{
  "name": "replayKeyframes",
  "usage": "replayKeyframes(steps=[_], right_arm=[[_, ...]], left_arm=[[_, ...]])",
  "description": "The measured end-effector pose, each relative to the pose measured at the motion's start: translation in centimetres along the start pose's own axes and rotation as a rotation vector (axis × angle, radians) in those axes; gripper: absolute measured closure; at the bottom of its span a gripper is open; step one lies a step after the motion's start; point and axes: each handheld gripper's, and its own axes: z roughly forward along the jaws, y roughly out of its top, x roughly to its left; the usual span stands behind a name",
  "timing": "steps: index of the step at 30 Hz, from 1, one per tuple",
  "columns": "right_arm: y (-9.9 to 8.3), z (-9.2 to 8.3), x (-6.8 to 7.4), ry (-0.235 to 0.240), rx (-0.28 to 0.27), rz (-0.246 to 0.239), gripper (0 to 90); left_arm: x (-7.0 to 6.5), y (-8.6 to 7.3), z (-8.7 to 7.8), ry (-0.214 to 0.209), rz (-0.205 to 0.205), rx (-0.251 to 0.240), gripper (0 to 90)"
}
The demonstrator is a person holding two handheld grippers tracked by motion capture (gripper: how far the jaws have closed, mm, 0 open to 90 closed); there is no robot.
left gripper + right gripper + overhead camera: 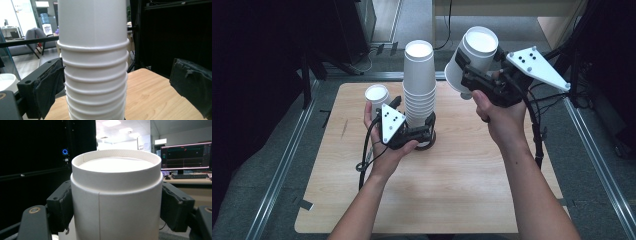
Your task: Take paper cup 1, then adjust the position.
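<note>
Cup [472,59] clamped in right gripper [467,75], bottom up.

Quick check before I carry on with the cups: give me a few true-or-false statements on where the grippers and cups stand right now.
1. The right gripper is clamped on a single white cup, held in the air. True.
2. The left gripper squeezes the cup stack from both sides. False: the jaws stand open around the stack's lower part, one pad clearly apart from it.
3. The stack stands on the wooden table. True.
4. The held cup is lifted with its mouth up. False: its closed bottom faces up.
5. A small white cup stands apart, beyond the left hand. True.
</note>
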Motion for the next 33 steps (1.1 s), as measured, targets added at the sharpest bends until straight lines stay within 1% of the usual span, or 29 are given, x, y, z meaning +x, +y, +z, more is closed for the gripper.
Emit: replayKeyframes(steps=[3, 5, 11, 16, 20, 23, 25, 26, 28, 29, 30, 33], right_arm=[[-0.9, -0.5, 0.0, -0.003, 0.012, -0.006, 23.0], [-1.6, -0.8, 0.0, -0.008, 0.023, -0.011, 22.9], [-3.4, -1.6, -0.2, -0.006, 0.045, -0.005, 22.9], [-5.0, -2.4, -0.5, -0.006, 0.067, 0.01, 23.0], [-6.3, -3.1, -0.4, 0.008, 0.087, 0.012, 22.9], [-7.3, -3.5, -0.2, 0.022, 0.1, 0.011, 22.9], [-7.9, -3.8, -0.1, 0.032, 0.109, 0.014, 22.9], [-8.1, -3.9, 0.0, 0.037, 0.112, 0.015, 22.9], [-8.7, -4.2, 0.1, 0.046, 0.123, 0.016, 22.9], [-8.9, -4.2, 0.1, 0.052, 0.126, 0.019, 22.8], [-9.1, -4.4, 0.2, 0.056, 0.132, 0.022, 22.8], [-9.9, -4.7, 0.5, 0.067, 0.146, 0.023, 22.8]], left_arm=[[-0.4, -0.4, -0.6, -0.019, -0.009, 0.007, 0.1], [-0.7, -0.7, -0.9, -0.025, -0.004, 0.011, 0.1], [-1.2, -1.6, -1.9, -0.047, -0.007, 0.023, 0.1], [-1.6, -2.9, -2.6, -0.059, -0.009, 0.057, 0.1], [-2.0, -4.1, -2.6, -0.074, -0.018, 0.083, 0.1], [-2.3, -4.3, -2.5, -0.096, -0.007, 0.099, 0.1], [-2.6, -4.4, -2.7, -0.117, 0.008, 0.103, 0.1], [-2.8, -4.5, -2.8, -0.135, 0.018, 0.106, 0.1], [-3.0, -4.6, -2.9, -0.153, 0.029, 0.116, 0.1], [-3.1, -4.7, -2.9, -0.163, 0.032, 0.117, 0.1], [-3.2, -4.7, -2.9, -0.176, 0.025, 0.122, 0.1], [-3.4, -4.9, -2.8, -0.192, 0.027, 0.127, 0.1]])
